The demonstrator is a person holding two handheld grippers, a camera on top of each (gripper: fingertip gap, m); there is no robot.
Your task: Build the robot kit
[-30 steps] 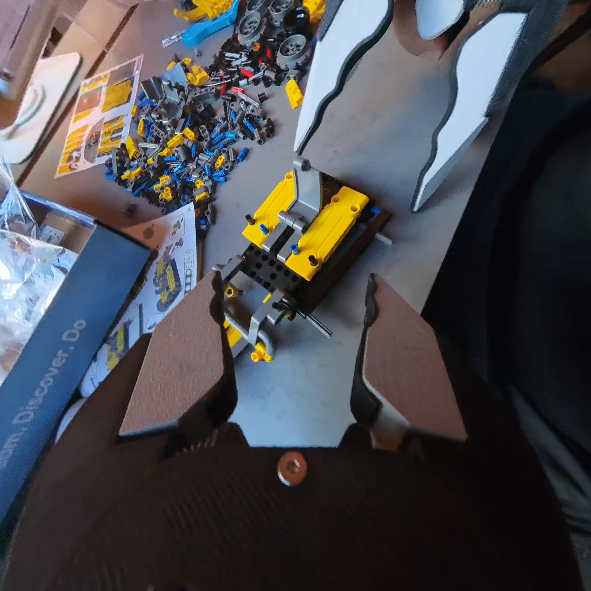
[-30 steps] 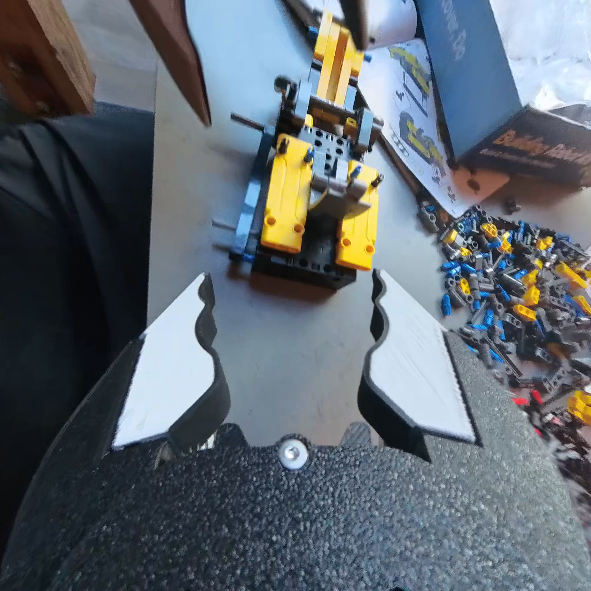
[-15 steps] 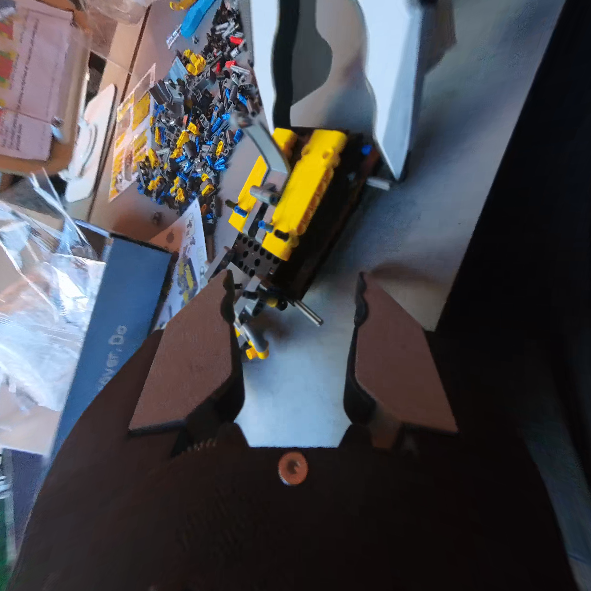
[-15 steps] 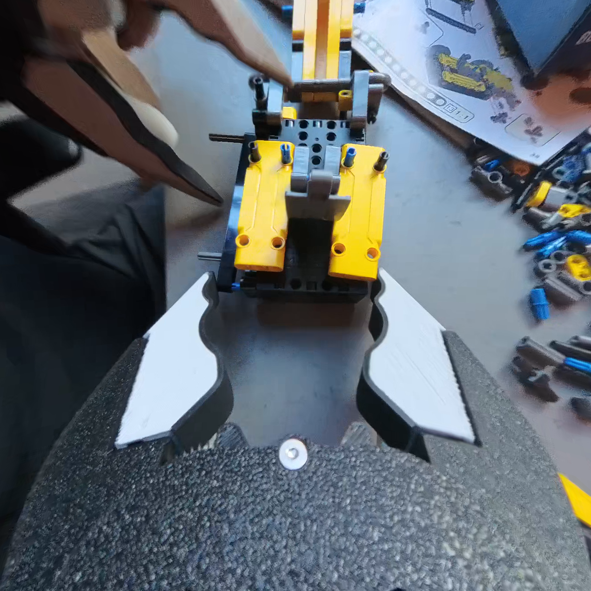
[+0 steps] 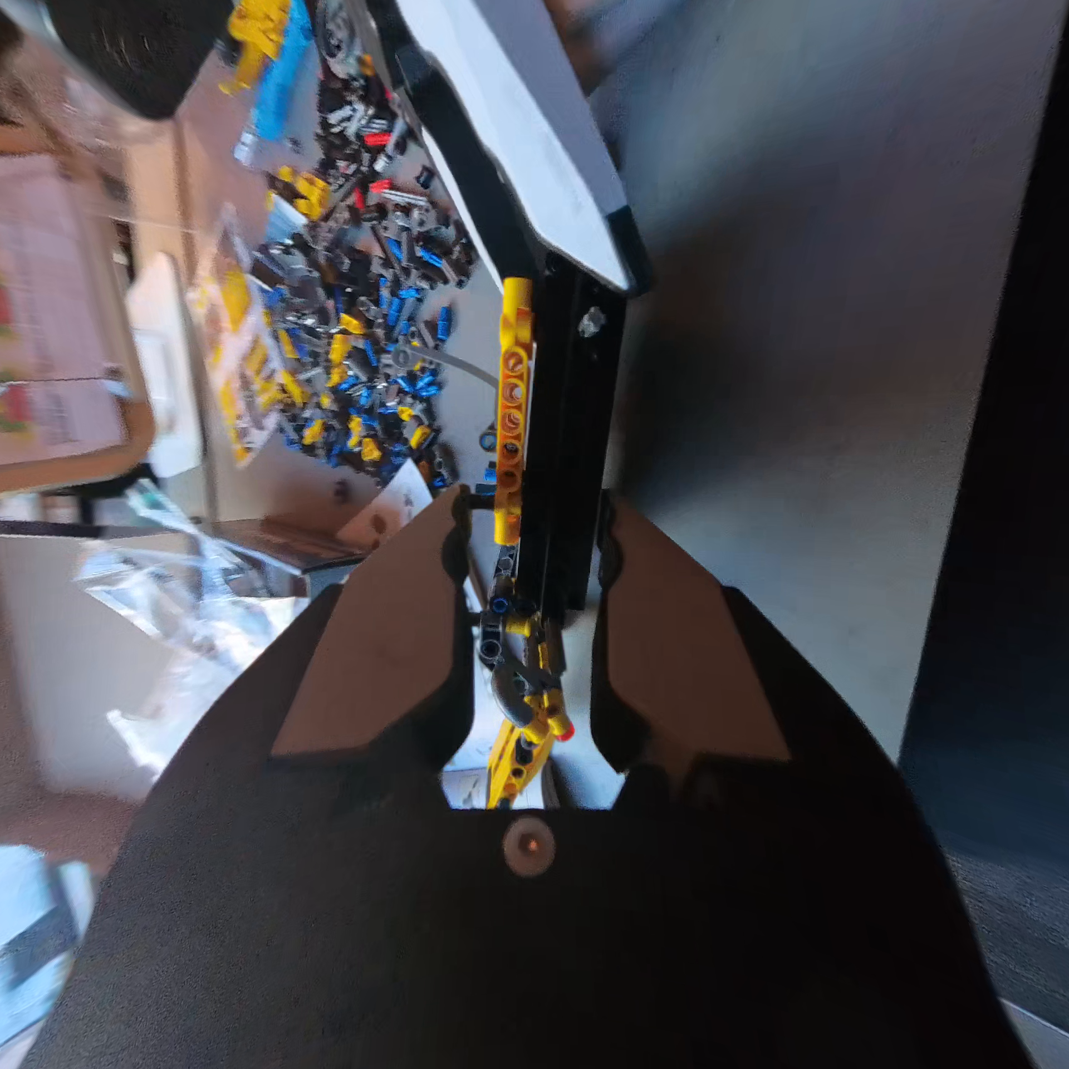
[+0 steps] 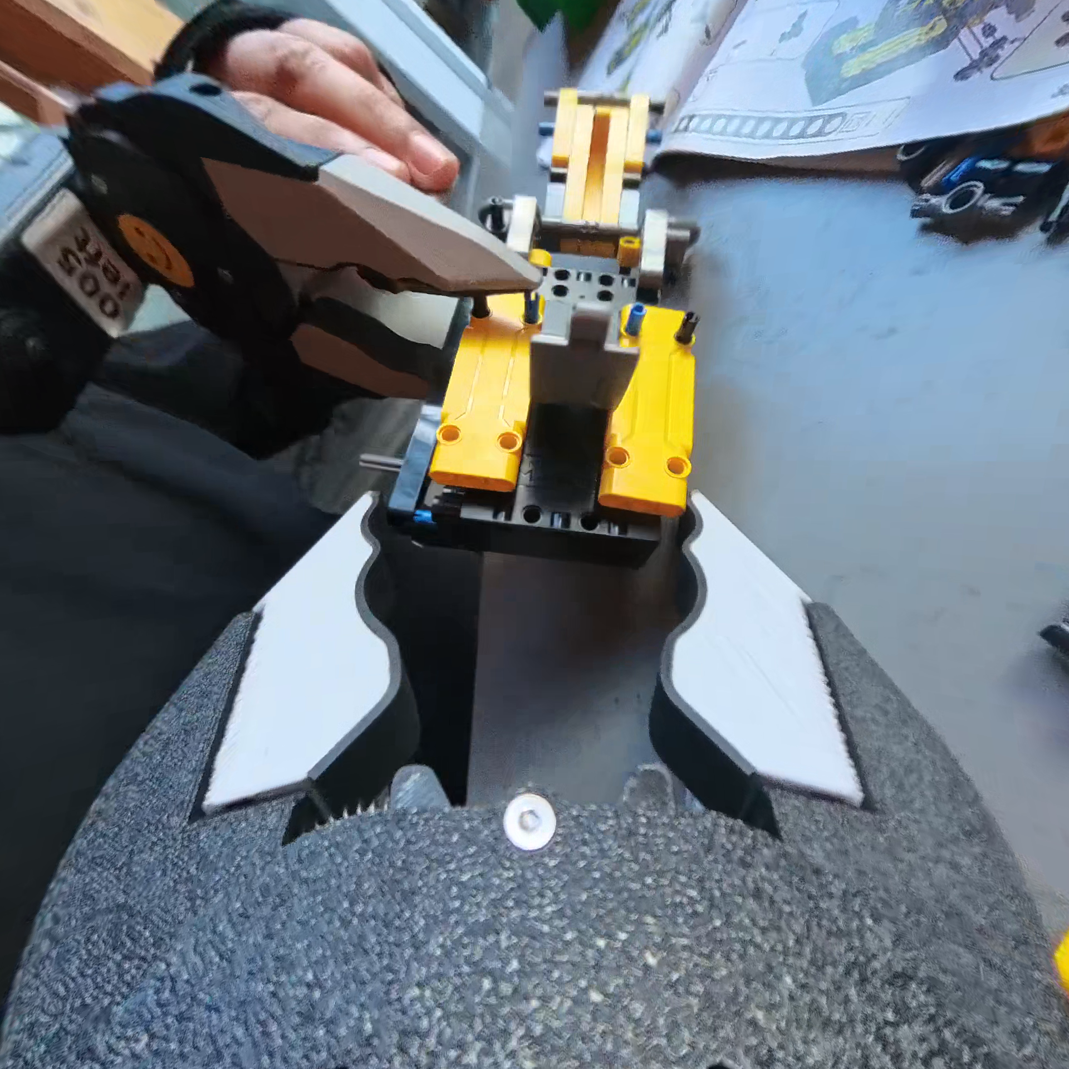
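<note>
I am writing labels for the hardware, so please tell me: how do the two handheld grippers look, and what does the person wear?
The left gripper has a dark body with flat brown tapered fingers and an orange disc on its side. The right gripper has a rough speckled black body and white wavy-edged fingers. Each has a screw at the centre. The hand shows a black cuff.

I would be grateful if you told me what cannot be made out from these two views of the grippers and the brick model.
- Left wrist view: whether the left gripper actually clamps the brick model; contact is in shadow.
- Right wrist view: whether the right gripper's fingertips touch the model's black base; both sit level with its edge.
- Left wrist view: the loose parts pile is motion-blurred.
- Right wrist view: the instruction booklet is cut by the frame edge.
</note>
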